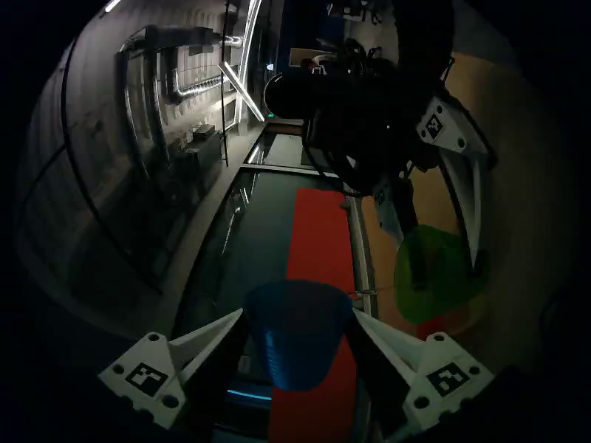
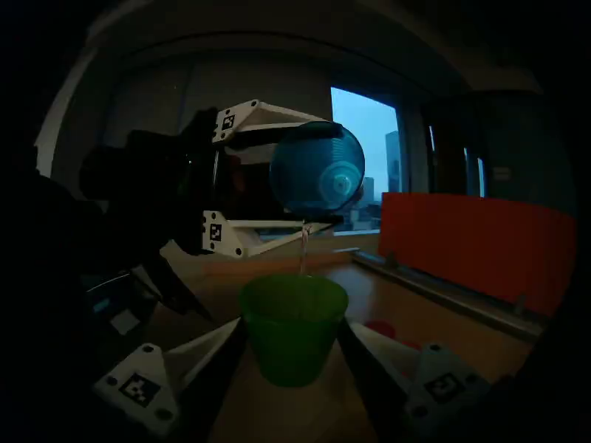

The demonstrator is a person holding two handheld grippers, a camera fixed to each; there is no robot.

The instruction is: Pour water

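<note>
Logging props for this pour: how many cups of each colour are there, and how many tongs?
Blue cup: 1
Green cup: 1
Tongs: 2 (left tongs, right tongs)
Total: 4

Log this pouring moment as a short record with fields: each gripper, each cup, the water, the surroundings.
left gripper: jaws shut on blue cup
right gripper: jaws shut on green cup
blue cup: tipped on its side, above the green cup
green cup: upright, below the blue cup's rim
water: thin stream falling into the green cup
surroundings: wooden table, red panel, window; dim light
</note>
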